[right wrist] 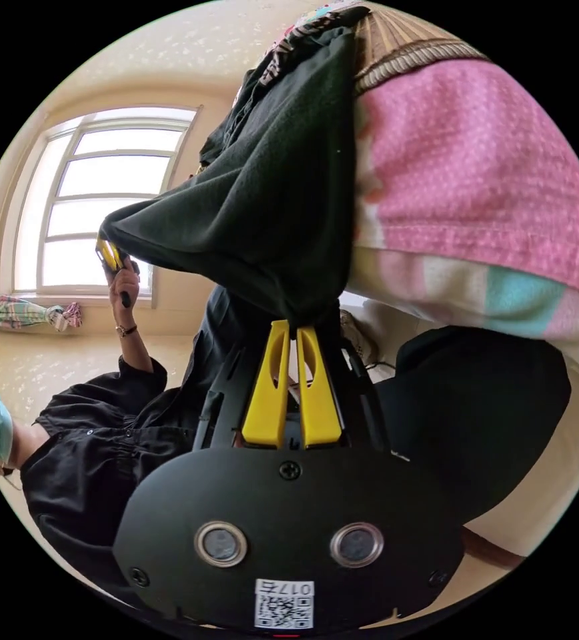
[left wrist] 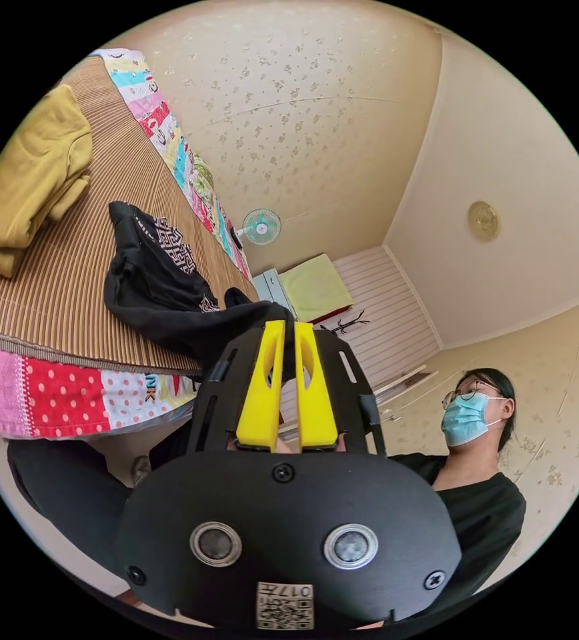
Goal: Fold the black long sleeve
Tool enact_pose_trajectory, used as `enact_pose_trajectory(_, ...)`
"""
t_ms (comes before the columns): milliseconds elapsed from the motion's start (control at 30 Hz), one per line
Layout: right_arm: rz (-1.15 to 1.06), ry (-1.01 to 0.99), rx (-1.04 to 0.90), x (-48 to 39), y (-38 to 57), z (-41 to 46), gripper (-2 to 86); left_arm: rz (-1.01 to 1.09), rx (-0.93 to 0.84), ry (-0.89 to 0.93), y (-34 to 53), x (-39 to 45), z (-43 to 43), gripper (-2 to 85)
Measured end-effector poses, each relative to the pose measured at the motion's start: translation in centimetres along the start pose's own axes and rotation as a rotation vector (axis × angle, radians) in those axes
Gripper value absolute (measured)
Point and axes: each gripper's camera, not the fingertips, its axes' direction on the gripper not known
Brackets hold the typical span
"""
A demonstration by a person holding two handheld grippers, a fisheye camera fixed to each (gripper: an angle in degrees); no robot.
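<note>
Both tools are gripping the black shirt (left wrist: 163, 287): left tool (left wrist: 288, 328) at 6 o'clock, right tool (right wrist: 296, 328) likewise. Shirt is hanging off the bed (left wrist: 69, 300); folding not yet begun.

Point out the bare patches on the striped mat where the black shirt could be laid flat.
Bare striped mat lies between the folded yellow garment and the black long sleeve, and along the near edge above the pink quilt. It is crowded where the shirt bunches at the edge, held by the left gripper and right gripper.
</note>
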Motion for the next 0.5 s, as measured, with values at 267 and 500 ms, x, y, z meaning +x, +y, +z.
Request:
enact_pose_trajectory(267, -0.312, -0.566, 0.307, -0.9, 9.1, -13.3, 1.4, 0.085, -0.083, 0.017, 3.1, 4.1, -4.5, 3.5)
enact_pose_trajectory(500, -0.58, -0.776, 0.497, -2.8, 15.7, -19.7, 1.6, 0.17, -0.276, 0.166, 9.8, 4.8, -7.1, 2.9)
